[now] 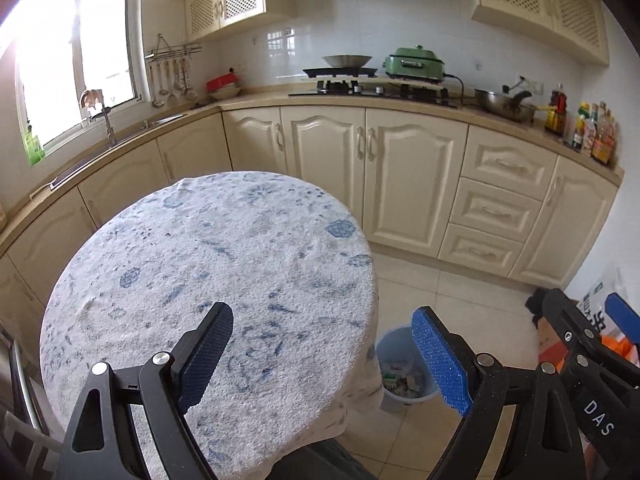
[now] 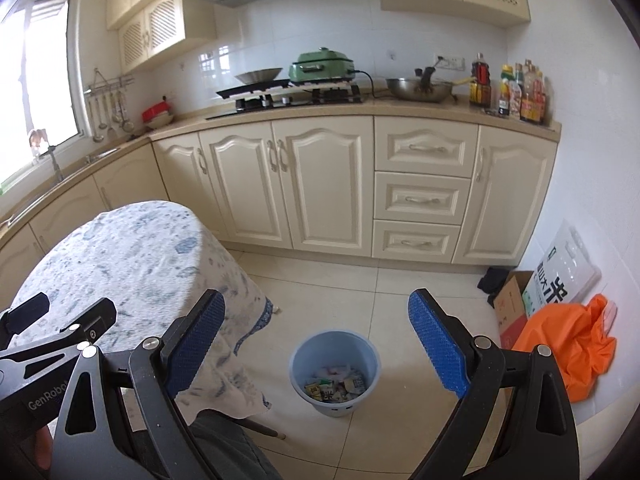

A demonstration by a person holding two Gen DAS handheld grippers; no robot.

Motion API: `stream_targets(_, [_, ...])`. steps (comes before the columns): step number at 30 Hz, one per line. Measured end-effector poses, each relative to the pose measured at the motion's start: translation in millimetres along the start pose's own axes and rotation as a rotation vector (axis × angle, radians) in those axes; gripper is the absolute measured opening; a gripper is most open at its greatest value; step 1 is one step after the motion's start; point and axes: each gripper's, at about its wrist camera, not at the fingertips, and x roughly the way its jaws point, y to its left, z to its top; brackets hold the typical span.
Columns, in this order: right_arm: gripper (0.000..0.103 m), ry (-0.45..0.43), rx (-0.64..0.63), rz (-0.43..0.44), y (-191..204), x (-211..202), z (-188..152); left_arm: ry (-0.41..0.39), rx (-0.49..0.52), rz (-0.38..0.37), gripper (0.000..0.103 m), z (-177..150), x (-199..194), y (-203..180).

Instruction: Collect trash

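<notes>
A home kitchen is shown. Cream cabinets [image 2: 316,184] are set under an L-shaped tabletop [image 2: 400,112], on which a gas hob [image 2: 288,96], a green electric cooker [image 2: 322,65], a steel wok [image 2: 418,90] and sauce bottles [image 2: 516,92] are kept. Ladles [image 1: 172,80] are hung beside a window [image 1: 76,68] above the sink.

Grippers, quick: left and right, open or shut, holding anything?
Left gripper: open, empty, over the cloth-covered table.
Right gripper: open, empty, above the blue bin with trash in it.
</notes>
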Motion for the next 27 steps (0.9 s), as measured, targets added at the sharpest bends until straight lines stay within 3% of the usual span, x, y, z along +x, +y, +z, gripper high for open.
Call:
stream_targets(12, [0.095,-0.081,-0.031,0.05,26,-37,2,-0.065,-0.059,0.056,0.091,-17,-66,26])
stream_targets(27, [0.096,-0.151,-0.061,0.11,43,-66,7,-0.143,-0.101,0.097,0.093,-25,-108,56])
